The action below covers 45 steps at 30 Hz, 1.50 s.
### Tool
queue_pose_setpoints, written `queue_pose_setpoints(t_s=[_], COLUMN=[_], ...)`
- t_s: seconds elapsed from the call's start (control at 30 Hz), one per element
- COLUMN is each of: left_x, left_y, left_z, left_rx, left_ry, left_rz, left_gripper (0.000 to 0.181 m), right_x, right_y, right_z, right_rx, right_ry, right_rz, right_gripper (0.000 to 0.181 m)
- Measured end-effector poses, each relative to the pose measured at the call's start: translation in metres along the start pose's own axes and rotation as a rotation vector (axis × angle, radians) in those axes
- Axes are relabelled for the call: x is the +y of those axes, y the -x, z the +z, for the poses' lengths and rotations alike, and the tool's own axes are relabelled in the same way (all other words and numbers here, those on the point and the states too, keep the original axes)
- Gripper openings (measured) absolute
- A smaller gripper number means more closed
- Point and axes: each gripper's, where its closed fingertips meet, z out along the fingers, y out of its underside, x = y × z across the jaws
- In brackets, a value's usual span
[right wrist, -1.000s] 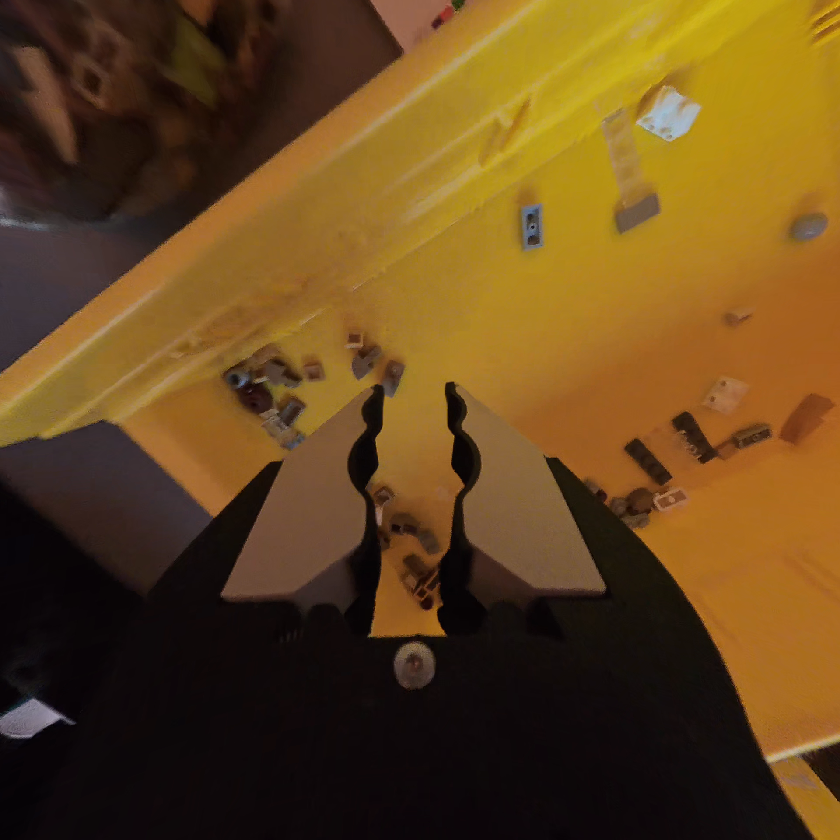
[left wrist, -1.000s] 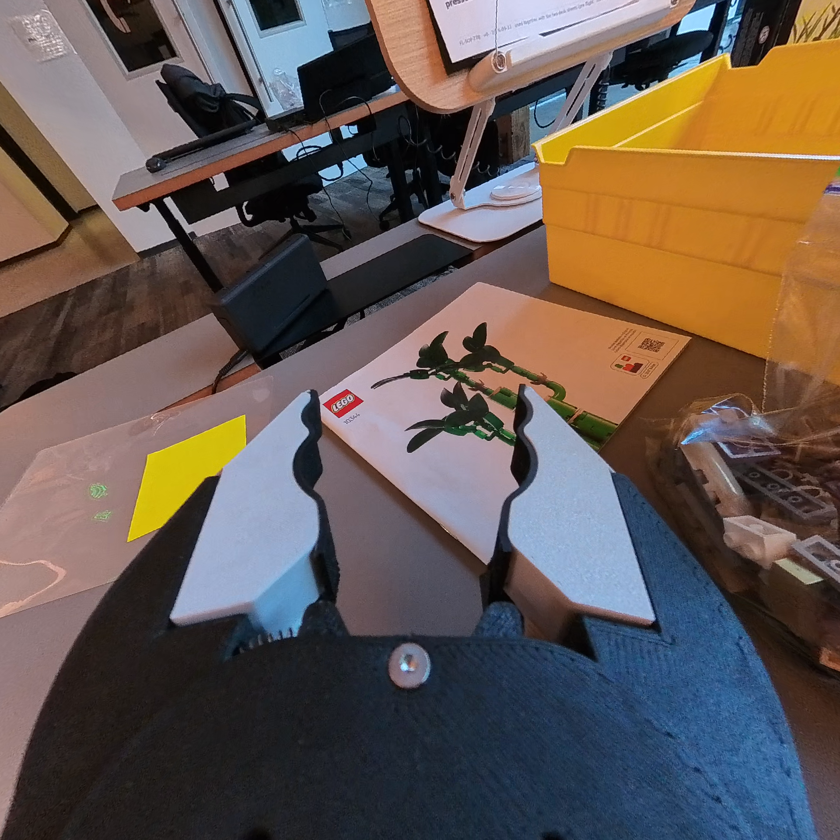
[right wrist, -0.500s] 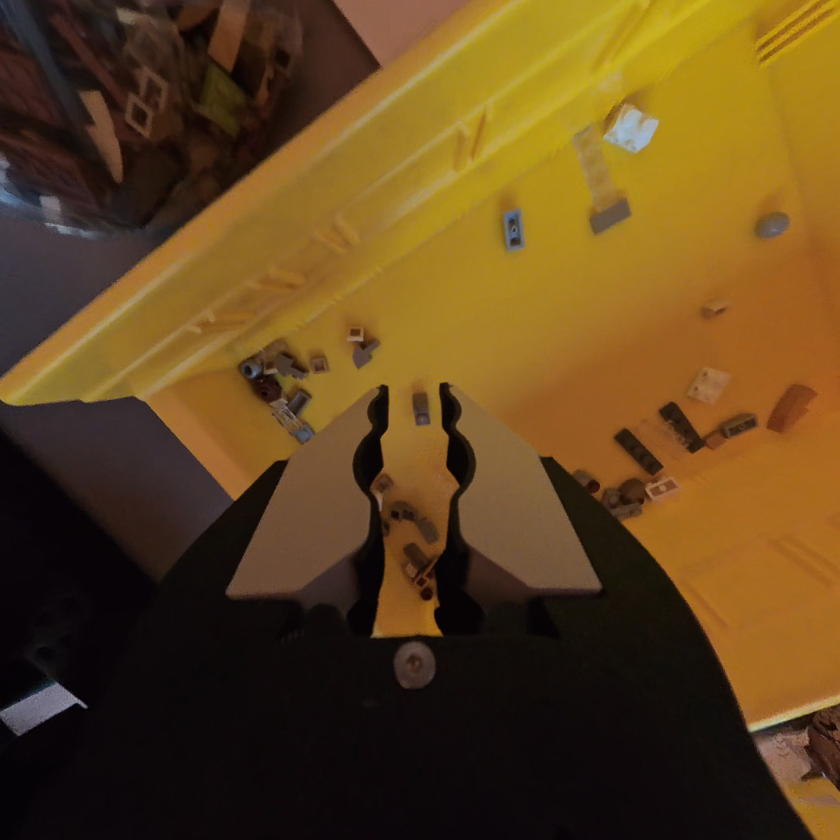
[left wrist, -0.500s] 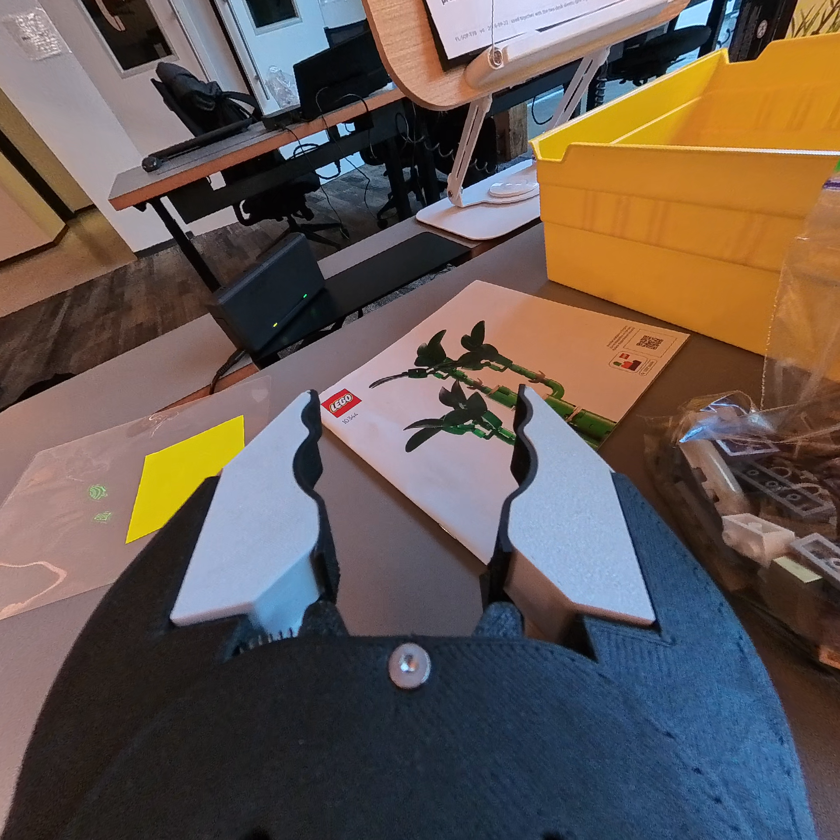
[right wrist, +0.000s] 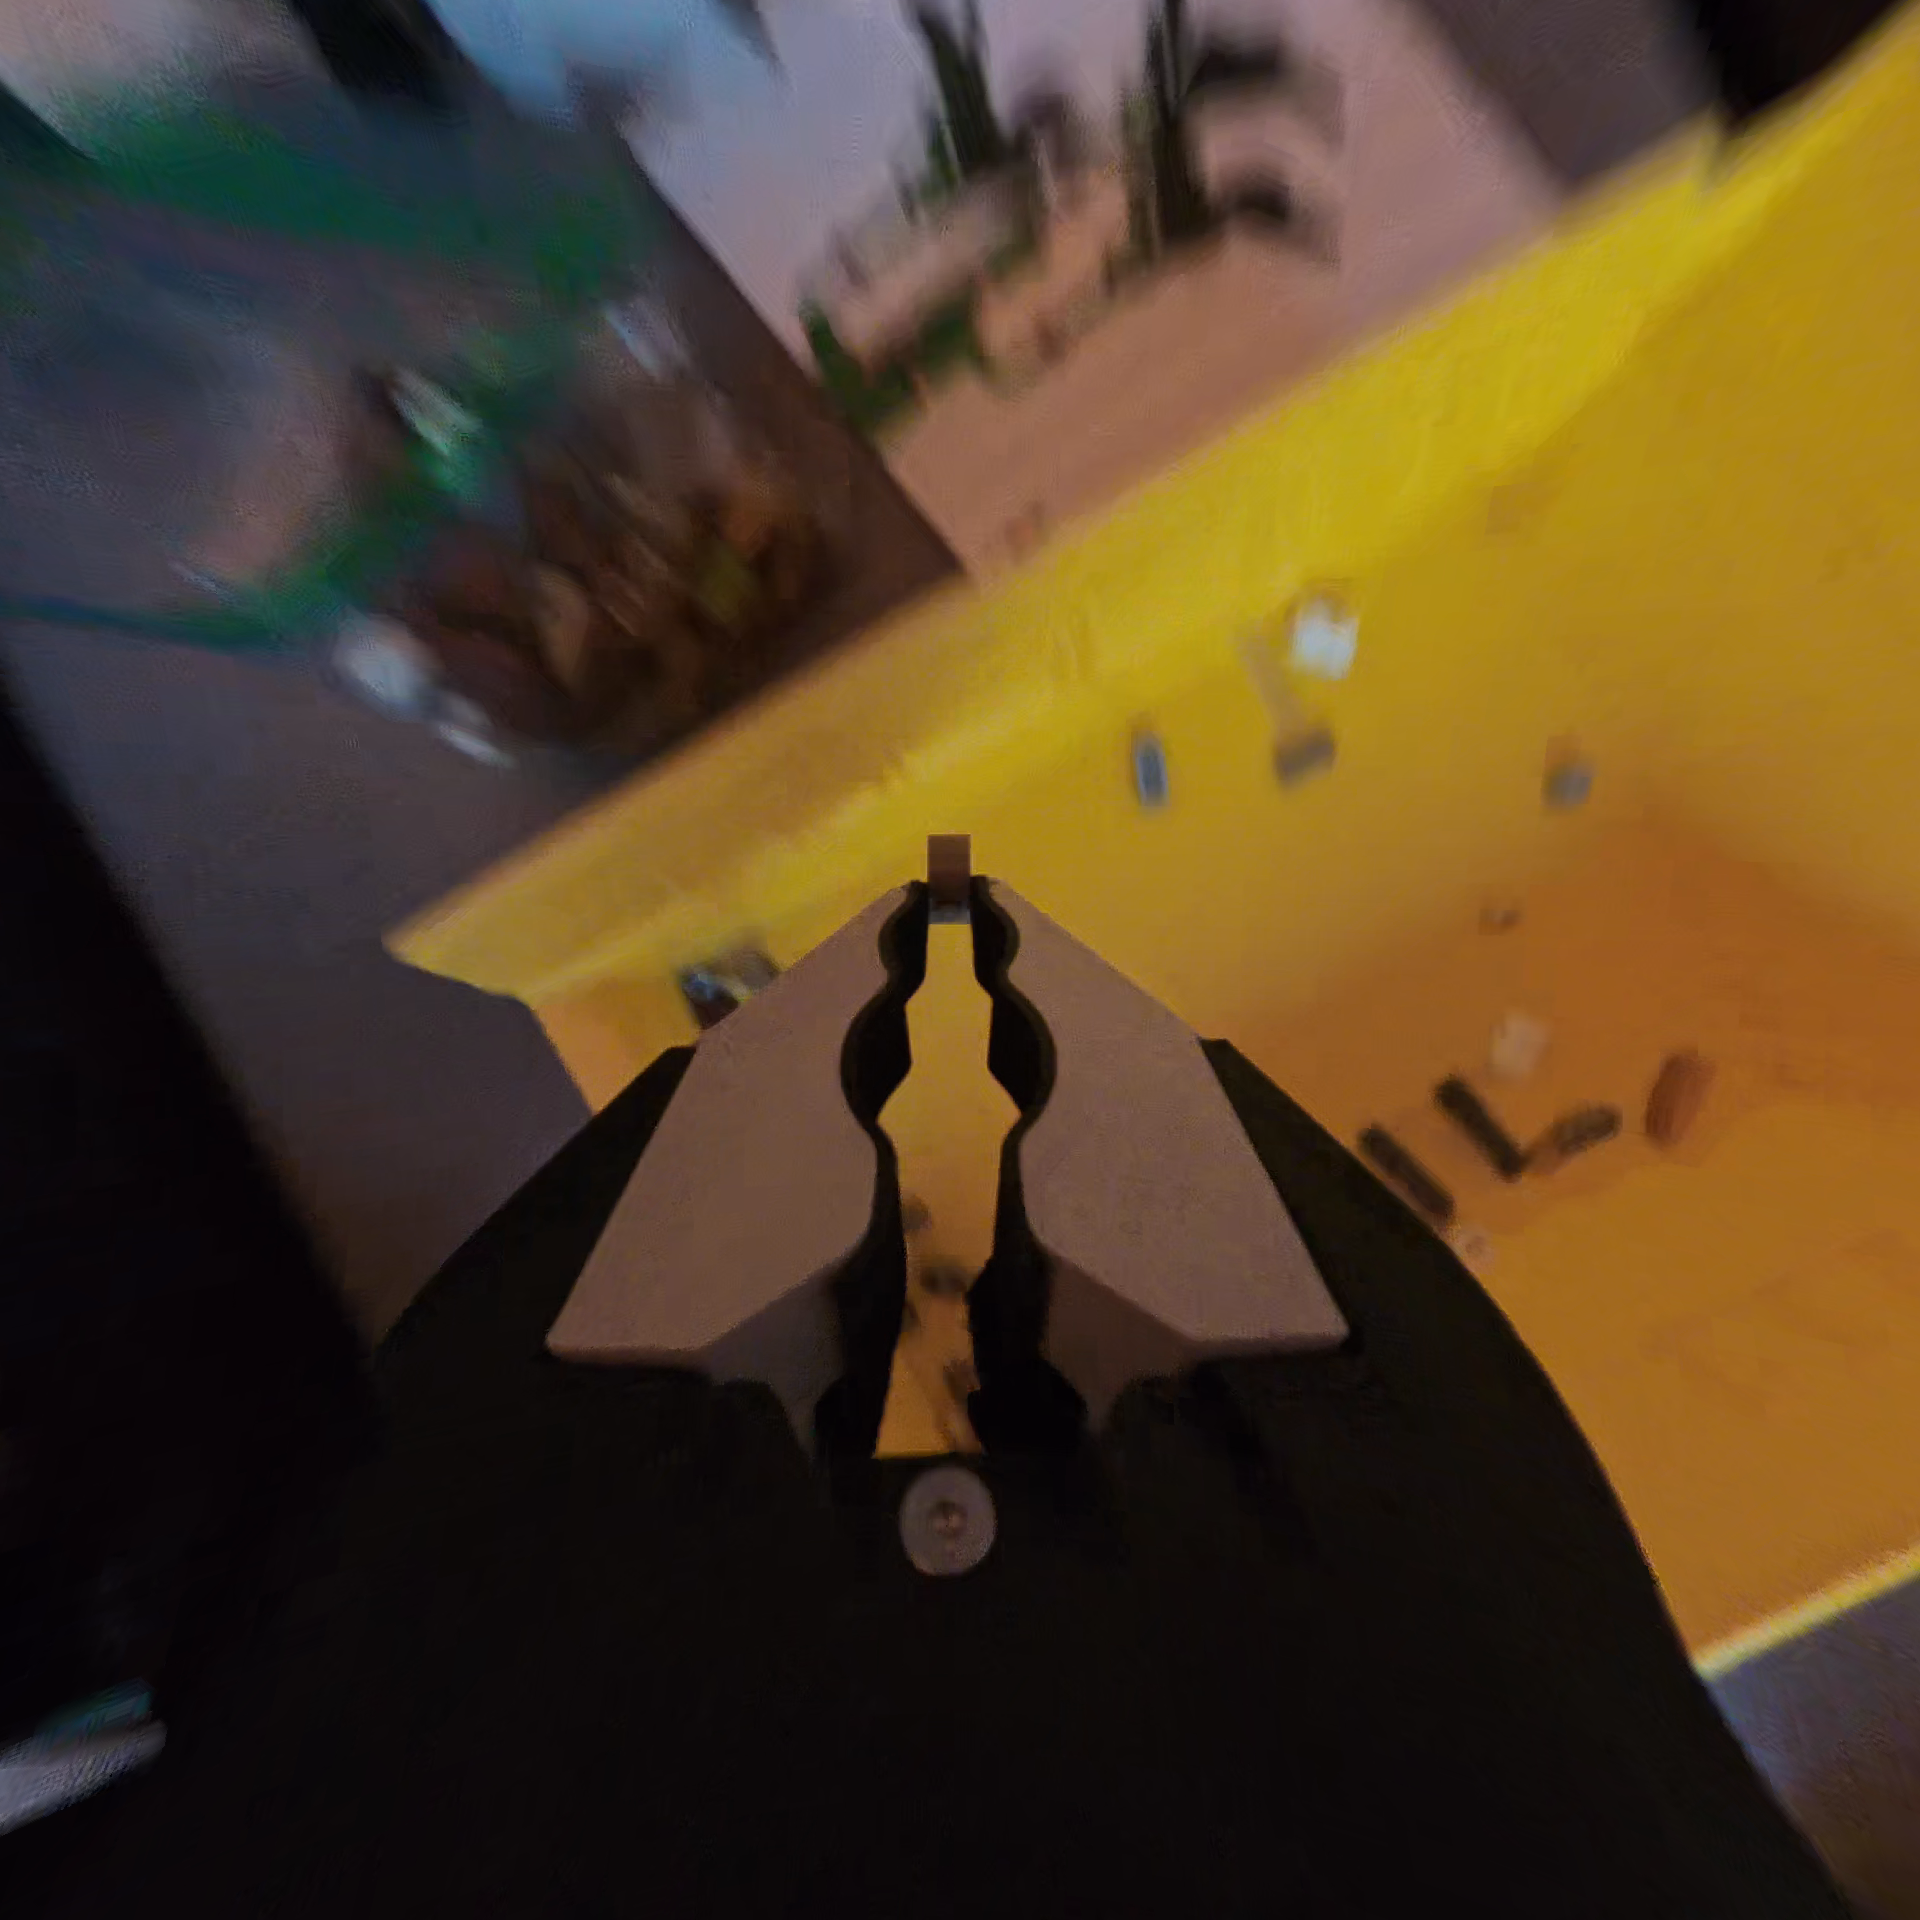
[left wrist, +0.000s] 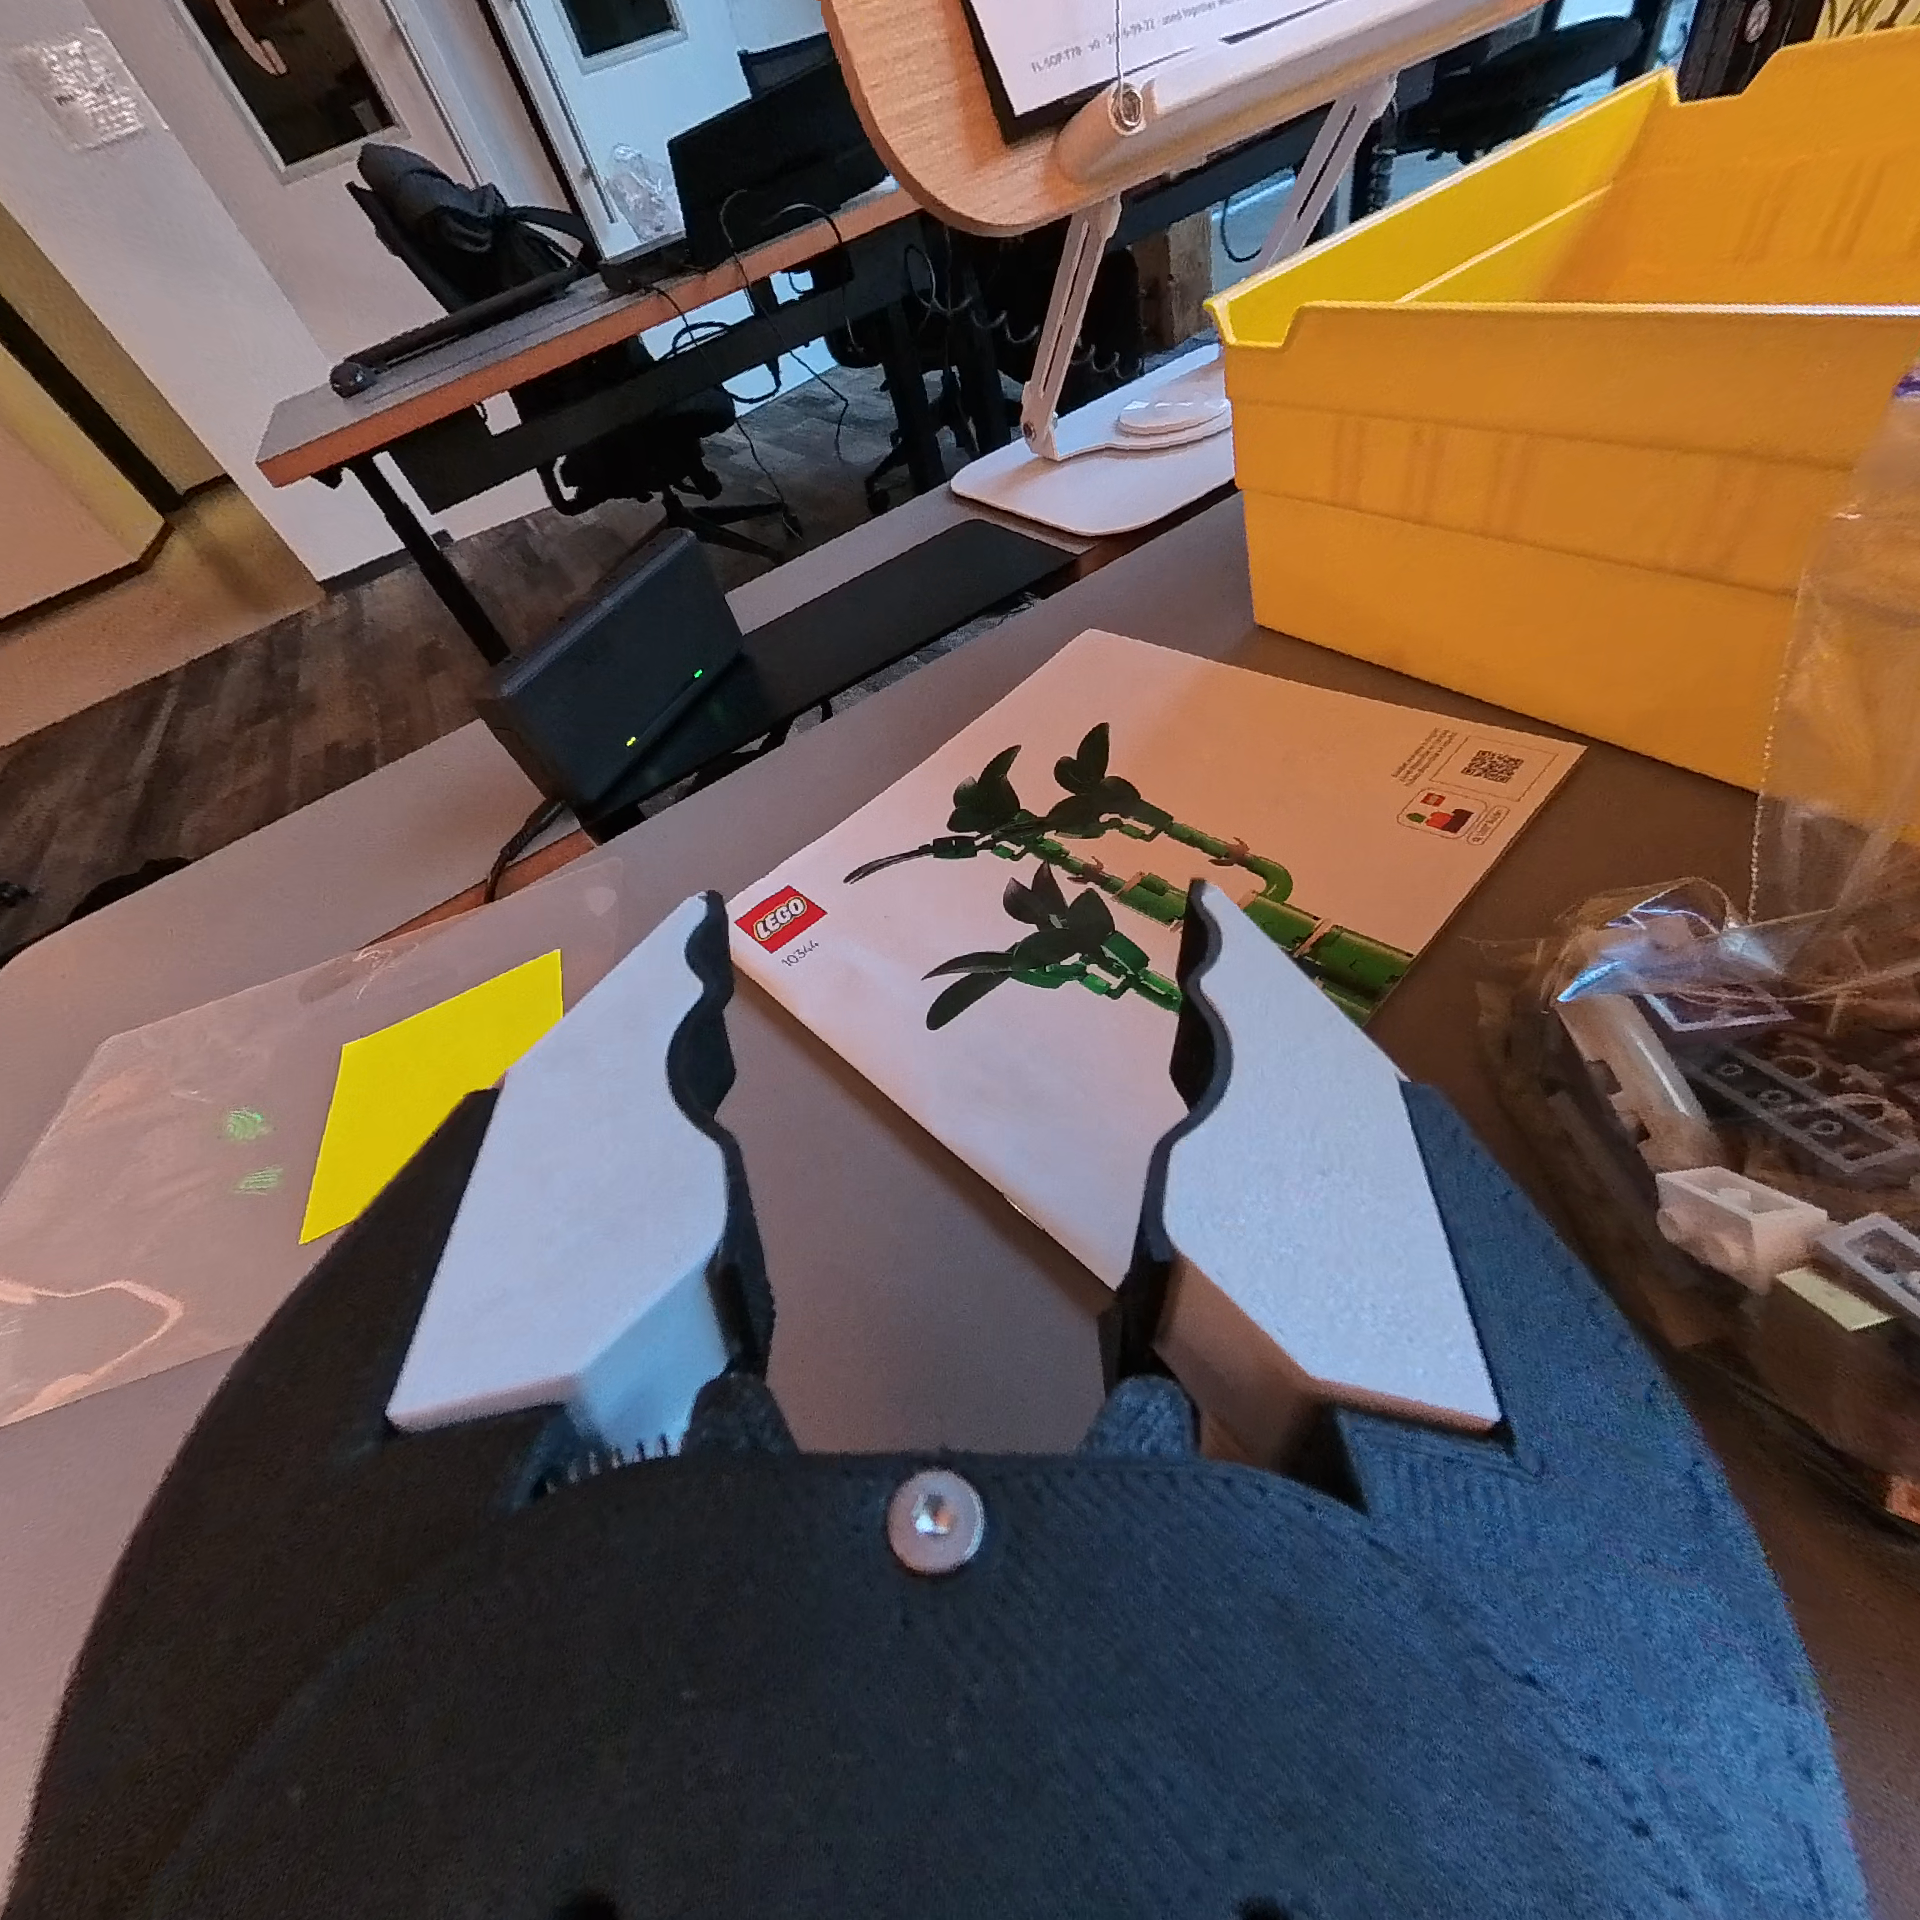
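My right gripper is shut on a small grey-brown brick held at its fingertips above the yellow bin, near the bin's corner. Several small grey and dark bricks lie scattered on the bin floor. The right wrist view is blurred by motion. My left gripper is open and empty, low over the grey table, with an instruction booklet showing a green plant model just beyond its tips.
The yellow bin also shows in the left wrist view at the back right. A clear bag of bricks lies at the right, also seen blurred in the right wrist view. A clear sheet with a yellow paper lies at the left. A white stand base is behind.
My right gripper closed on a small brick from the bin floor and lifted it up and back, tilting toward the bin's rim. The left gripper has barely moved.
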Motion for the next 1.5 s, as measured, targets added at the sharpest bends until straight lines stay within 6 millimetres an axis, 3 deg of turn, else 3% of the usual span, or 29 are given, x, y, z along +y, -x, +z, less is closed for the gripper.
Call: queue_pose_setpoints(t_s=[0.07, 0.13, 0.23, 0.3, 0.37, 0.43, 0.57, 0.67, 0.77, 0.87, 0.93, 1.03, 1.13, 1.27, 1.4, 1.5], left_x=[0.001, 0.002, 0.002, 0.003, 0.003, 0.003, 0.003, -0.006, -0.054, -0.123, -0.146, -0.15, -0.145, -0.133, -0.135, -0.123], left_y=[-0.002, -0.003, -0.004, -0.005, -0.006, -0.006, -0.006, 0.0, 0.003, -0.037, -0.071, -0.117, -0.146, -0.165, -0.16, -0.16], left_z=[0.0, 0.001, 0.001, 0.002, 0.002, 0.002, 0.001, -0.003, -0.027, -0.066, -0.073, -0.062, -0.042, -0.02, 0.009, 0.022], left_rx=[-0.001, -0.001, -0.001, 0.0, 0.001, 0.002, 0.003, -0.003, 0.059, 0.36, 0.478, 0.556, 0.593, 0.62, 0.524, 0.517], left_ry=[0.005, 0.012, 0.017, 0.02, 0.021, 0.022, 0.017, -0.018, -0.152, -0.262, -0.185, 0.014, 0.136, 0.256, 0.295, 0.396], left_rz=[0.016, 0.029, 0.042, 0.047, 0.05, 0.051, 0.048, 0.002, -0.119, -0.163, -0.02, 0.333, 0.475, 0.349, 0.167, 0.105], left_gripper=[0.086, 0.086, 0.086, 0.086, 0.086, 0.086, 0.085, 0.083, 0.08, 0.066, 0.067, 0.065, 0.055, 0.055, 0.065, 0.073], right_x=[-0.05, -0.083, -0.093, -0.086, -0.077, -0.076, -0.082, -0.066, -0.041, -0.013, 0.004, 0.02, 0.031, 0.048, 0.051, 0.051], right_y=[0.031, 0.068, 0.111, 0.119, 0.116, 0.11, 0.078, 0.037, -0.002, -0.03, -0.044, -0.038, -0.028, -0.035, -0.035, -0.029], right_z=[-0.024, -0.041, -0.03, -0.008, 0.009, 0.006, -0.048, -0.091, -0.124, -0.143, -0.152, -0.16, -0.156, -0.141, -0.135, -0.125], right_rx=[-0.034, -0.086, -0.176, -0.184, -0.174, -0.167, -0.088, 0.016, 0.116, 0.182, 0.223, 0.166, 0.122, 0.106, 0.078, 0.075], right_ry=[-0.247, -0.423, -0.439, -0.358, -0.279, -0.276, -0.404, -0.441, -0.458, -0.432, -0.413, -0.407, -0.367, -0.282, -0.275, -0.226], right_rz=[-0.091, -0.186, -0.268, -0.286, -0.293, -0.285, -0.237, -0.164, -0.07, 0.003, 0.04, 0.041, -0.018, -0.004, -0.001, -0.049], right_gripper=[0.007, 0.007, 0.007, 0.011, 0.026, 0.027, 0.026, 0.027, 0.027, 0.027, 0.027, 0.027, 0.026, 0.027, 0.026, 0.026])
